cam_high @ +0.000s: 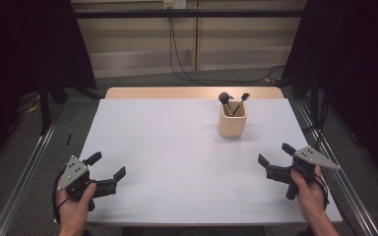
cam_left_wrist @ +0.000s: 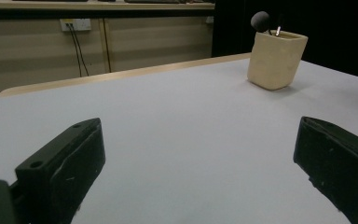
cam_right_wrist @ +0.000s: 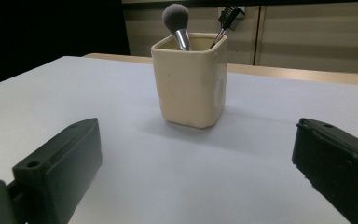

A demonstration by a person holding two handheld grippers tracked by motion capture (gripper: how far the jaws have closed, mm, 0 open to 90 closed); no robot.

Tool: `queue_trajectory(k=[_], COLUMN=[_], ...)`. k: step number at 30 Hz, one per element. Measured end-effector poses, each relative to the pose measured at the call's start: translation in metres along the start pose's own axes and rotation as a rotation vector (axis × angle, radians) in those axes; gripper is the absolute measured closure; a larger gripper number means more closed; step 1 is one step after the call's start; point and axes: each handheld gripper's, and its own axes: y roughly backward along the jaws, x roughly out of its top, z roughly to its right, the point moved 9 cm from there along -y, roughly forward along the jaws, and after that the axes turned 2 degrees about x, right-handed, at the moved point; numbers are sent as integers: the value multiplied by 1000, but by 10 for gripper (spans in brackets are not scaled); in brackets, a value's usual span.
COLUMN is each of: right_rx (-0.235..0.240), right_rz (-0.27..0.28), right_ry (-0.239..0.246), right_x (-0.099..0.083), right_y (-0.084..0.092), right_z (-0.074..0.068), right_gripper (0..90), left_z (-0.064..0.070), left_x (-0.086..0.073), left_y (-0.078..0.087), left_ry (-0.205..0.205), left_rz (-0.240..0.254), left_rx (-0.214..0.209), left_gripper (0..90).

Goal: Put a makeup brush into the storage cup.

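Note:
A cream square cup (cam_high: 233, 120) (cam_left_wrist: 276, 59) (cam_right_wrist: 190, 79) stands upright on the white table (cam_high: 177, 157), toward the back right. A round grey makeup brush (cam_high: 224, 98) (cam_right_wrist: 176, 19) and a thin black brush (cam_high: 243, 99) (cam_right_wrist: 228, 17) stick out of it. My left gripper (cam_high: 107, 165) (cam_left_wrist: 198, 163) rests at the front left, open, nothing between its jaws. My right gripper (cam_high: 274, 154) (cam_right_wrist: 196, 161) sits at the front right, open and empty, facing the cup from well short of it.
Metal rails (cam_high: 24, 177) run along both sides of the table. Black cables (cam_high: 182, 69) hang down the back wall to the floor. Dark curtains (cam_high: 354, 59) flank the space.

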Motion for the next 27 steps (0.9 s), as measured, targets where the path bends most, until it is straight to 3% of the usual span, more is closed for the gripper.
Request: queue_trajectory(k=[13,27], right_rx=[-10,-3], right_rz=[-9,-30], right_ry=[-2,8], right_x=[-11,-16], right_y=[19,14], right_z=[0,2], right_gripper=[9,11], left_z=[1,-1], left_x=[1,0], left_y=[6,3], left_ry=[0,9], left_rz=[11,3], left_rx=[1,7], left_gripper=[21,21])
